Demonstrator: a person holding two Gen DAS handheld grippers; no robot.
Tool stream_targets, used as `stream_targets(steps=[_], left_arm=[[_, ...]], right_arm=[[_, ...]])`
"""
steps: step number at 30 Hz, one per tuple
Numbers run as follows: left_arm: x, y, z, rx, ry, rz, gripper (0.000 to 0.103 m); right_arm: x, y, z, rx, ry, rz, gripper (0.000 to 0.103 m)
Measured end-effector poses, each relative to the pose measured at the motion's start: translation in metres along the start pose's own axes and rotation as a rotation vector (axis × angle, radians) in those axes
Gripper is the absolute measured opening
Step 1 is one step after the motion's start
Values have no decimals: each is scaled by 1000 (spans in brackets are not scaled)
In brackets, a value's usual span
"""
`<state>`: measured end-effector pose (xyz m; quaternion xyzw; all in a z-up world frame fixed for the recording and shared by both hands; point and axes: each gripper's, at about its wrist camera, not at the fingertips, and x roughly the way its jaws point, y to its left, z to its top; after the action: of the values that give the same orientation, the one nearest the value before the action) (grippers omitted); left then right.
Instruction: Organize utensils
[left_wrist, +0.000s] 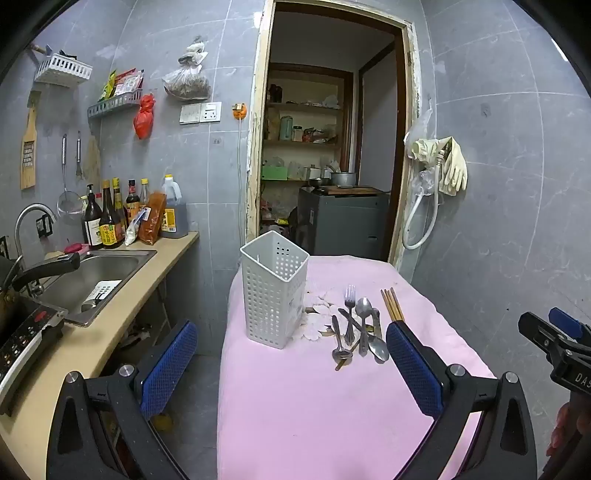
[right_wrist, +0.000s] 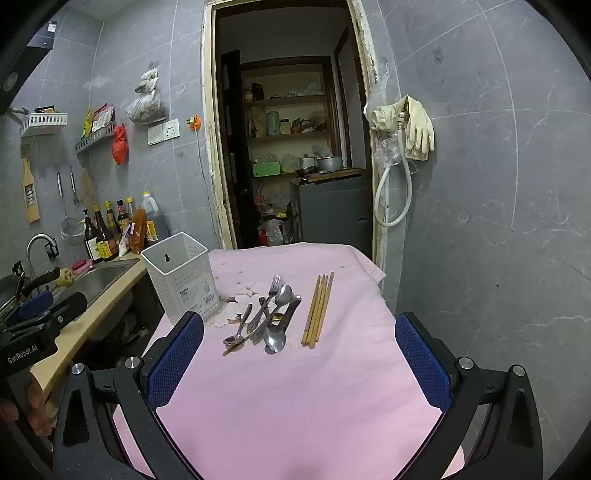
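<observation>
Small grey-tiled kitchen: a table under a pink cloth (right_wrist: 288, 387) holds the utensils, with both grippers hanging over its near edge.

A beige counter with a steel sink (left_wrist: 99, 273) and sauce bottles (left_wrist: 110, 218) runs along the left; an open doorway (left_wrist: 332, 147) at the far end shows cluttered shelves, their contents too dim to name. On the cloth a white perforated plastic utensil basket (left_wrist: 274, 291) stands upright at far left; its inside is hardly visible. Just right of it lies a tangled pile of metal spoons and a fork (right_wrist: 267, 317), the pieces overlapping and hard to count, then wooden chopsticks (right_wrist: 317, 310) side by side. The left gripper (left_wrist: 291, 363) and right gripper (right_wrist: 299, 356) are spread wide, gripping nothing, cut off below.
</observation>
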<state>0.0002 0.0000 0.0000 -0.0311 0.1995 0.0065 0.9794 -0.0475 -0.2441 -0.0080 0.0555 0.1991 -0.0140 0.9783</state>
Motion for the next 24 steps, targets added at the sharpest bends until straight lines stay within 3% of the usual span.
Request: stream_targets(steps=[24], left_arm=[[-1, -1, 0, -5, -1, 1, 103]], right_arm=[[9, 2, 1, -3, 10, 11, 102]])
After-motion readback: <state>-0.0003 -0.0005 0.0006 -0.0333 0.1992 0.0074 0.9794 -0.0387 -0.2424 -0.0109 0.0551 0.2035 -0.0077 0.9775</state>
